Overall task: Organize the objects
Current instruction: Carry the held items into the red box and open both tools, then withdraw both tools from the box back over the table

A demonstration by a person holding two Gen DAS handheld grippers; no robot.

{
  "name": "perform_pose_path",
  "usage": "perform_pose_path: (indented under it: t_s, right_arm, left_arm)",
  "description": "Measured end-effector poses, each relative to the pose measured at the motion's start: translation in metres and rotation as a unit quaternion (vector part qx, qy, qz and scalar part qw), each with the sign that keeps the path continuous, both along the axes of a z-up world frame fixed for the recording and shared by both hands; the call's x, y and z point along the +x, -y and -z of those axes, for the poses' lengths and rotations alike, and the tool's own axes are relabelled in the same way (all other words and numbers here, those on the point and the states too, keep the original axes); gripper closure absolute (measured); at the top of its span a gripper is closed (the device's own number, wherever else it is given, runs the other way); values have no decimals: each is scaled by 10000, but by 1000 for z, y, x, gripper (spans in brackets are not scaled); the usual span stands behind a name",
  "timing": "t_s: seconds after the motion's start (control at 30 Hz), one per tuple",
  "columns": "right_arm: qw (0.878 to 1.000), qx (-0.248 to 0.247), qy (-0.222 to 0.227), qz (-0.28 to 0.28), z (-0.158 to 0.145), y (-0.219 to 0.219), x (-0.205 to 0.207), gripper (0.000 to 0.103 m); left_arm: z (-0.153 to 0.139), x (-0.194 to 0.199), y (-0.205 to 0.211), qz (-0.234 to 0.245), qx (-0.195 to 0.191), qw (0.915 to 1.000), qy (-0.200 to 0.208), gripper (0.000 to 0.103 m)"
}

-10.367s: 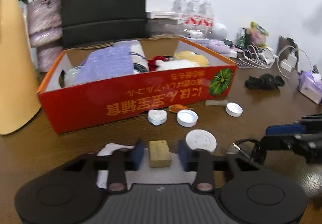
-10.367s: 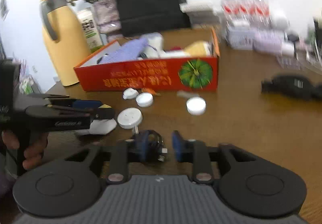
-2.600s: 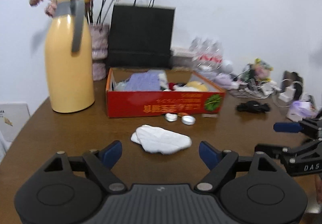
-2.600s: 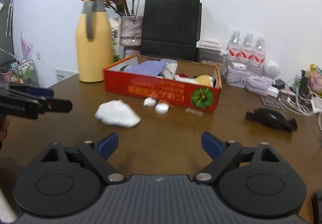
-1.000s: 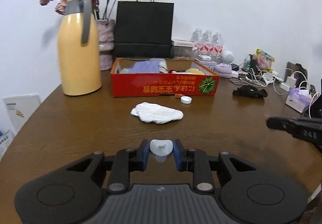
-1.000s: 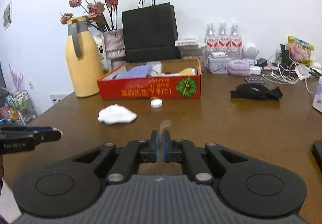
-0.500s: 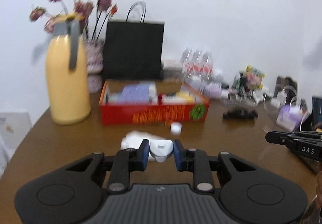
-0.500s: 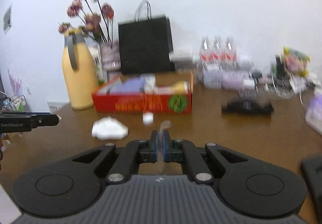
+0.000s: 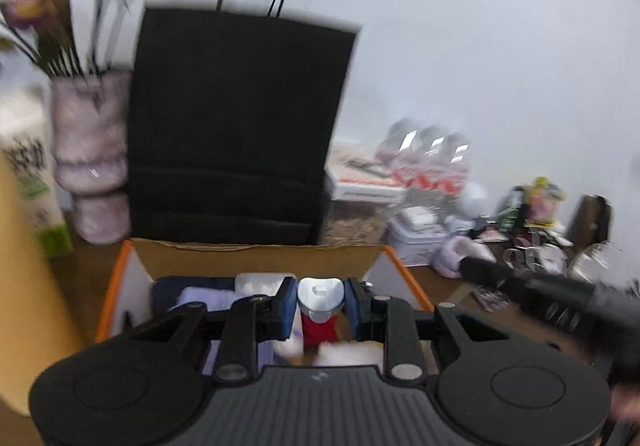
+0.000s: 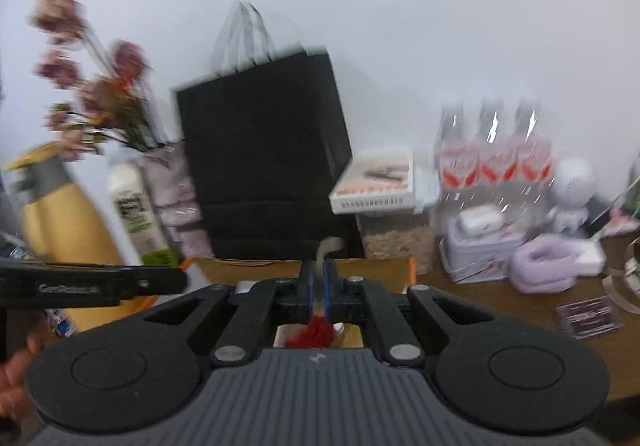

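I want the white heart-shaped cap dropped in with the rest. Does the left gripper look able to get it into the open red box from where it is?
Probably yes: the left gripper, shut on the white heart-shaped cap, hangs over the open red box with nothing between them.

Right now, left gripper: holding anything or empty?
Holding. The left gripper is shut on a small white cap, above the open cardboard box.

Three water bottles (image 10: 494, 161), one black bag (image 9: 240, 125), apparently one box (image 9: 256, 258)
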State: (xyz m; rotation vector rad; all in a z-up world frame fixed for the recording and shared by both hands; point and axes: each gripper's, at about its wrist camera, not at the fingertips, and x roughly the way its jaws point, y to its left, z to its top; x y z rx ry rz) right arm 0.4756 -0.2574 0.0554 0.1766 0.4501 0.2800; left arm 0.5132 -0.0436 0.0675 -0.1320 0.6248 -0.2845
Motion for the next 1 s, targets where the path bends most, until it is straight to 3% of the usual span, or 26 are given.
perform_pose_path:
  t_s: [0.17, 0.27, 0.33, 0.4, 0.5, 0.6, 0.8, 0.9, 1.0]
  right_arm:
    - [9974, -55, -714, 67, 57, -16, 78, 97]
    - [9944, 100, -1033, 197, 76, -12, 98, 77]
    - [9950, 509, -851, 101, 74, -2, 94, 43]
    - [9945, 513, -902, 131, 70, 2, 94, 45]
    - [9957, 320, -844, 201, 67, 6, 91, 41]
    - [9945, 284, -970, 275, 63, 10, 87, 39]
    - [9981, -179, -478, 335, 26, 10, 26, 27]
    - [9987, -336, -239, 294, 3, 11, -23, 23]
    - [9981, -604, 84, 108, -15, 5, -86, 20]
  left_arm:
    - [37, 87, 18, -210, 73, 9988, -446, 79]
    - [50, 108, 23, -92, 216, 9982, -556, 74]
    - [55, 112, 23, -171, 308, 9981, -509, 52]
    - [56, 112, 21, -210, 350, 9982, -430, 51]
    - [49, 106, 17, -265, 383, 9983, -361, 51]
    - [34, 89, 10, -330, 461, 9982, -211, 47]
    - [-12, 20, -6, -178, 575, 9980, 218, 37]
    - [-29, -43, -15, 9, 651, 9965, 518, 29]
    - [-29, -119, -20, 676, 697, 9927, 717, 28]
